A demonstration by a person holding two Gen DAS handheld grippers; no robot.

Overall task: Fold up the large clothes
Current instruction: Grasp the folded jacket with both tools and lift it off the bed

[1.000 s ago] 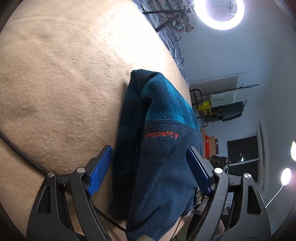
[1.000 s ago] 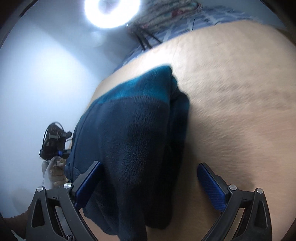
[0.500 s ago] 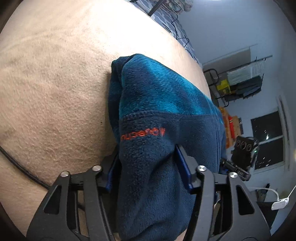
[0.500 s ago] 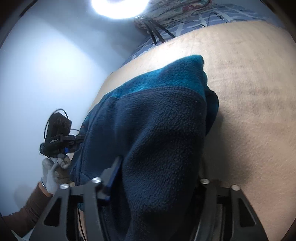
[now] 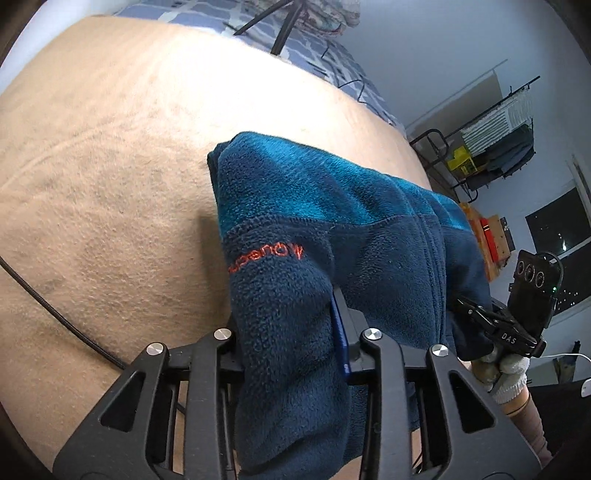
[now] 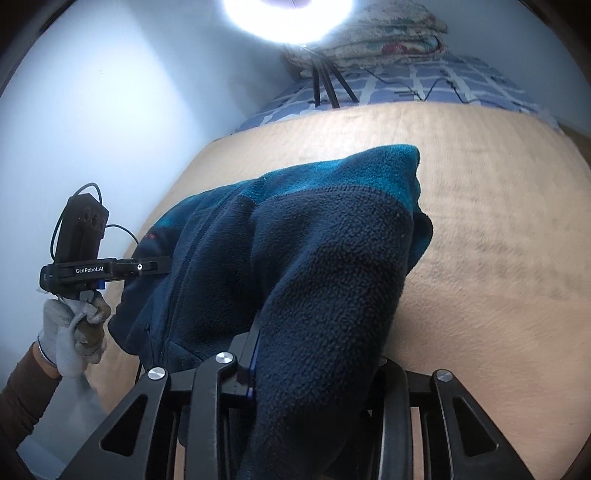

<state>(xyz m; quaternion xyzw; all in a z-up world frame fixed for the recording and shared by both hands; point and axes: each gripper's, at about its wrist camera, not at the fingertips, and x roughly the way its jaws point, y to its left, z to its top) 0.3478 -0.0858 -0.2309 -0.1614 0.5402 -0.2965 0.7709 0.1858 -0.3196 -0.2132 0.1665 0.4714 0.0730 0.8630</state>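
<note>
**Both claws clamped on the fleece, near edge raised off the bed**

The tan blanket (image 5: 110, 184) covered the bed and served as the folding surface; everything else is placed against it. At its far edge showed a blue checked sheet (image 6: 424, 88) with a bunched quilt (image 6: 388, 29) and tripod legs (image 5: 280, 33) beyond.

The dark blue fleece jacket (image 5: 332, 229), with a teal yoke and orange lettering, lay near the middle of the blanket, its far end resting on the pile and its near end lifted clear of it.

The left claw (image 5: 291, 332) had just been closing and now pinched a thick bundle of fleece between its pads. The right claw (image 6: 317, 362), likewise just closed down, gripped the other near corner. Each appeared in the other's view, carried by a gloved hand (image 6: 74, 332).

To do this fold well, I would judge that both claws should travel together at the same height toward the teal end, keeping the raised hem taut between them so the layers do not slip or skew. The grips look bulky, so a loose under-layer could drop out. Lay the hem flush before releasing.

A dark cable (image 5: 55, 314) trailed across the blanket's near left side.

No containers holding anything were visible.
</note>
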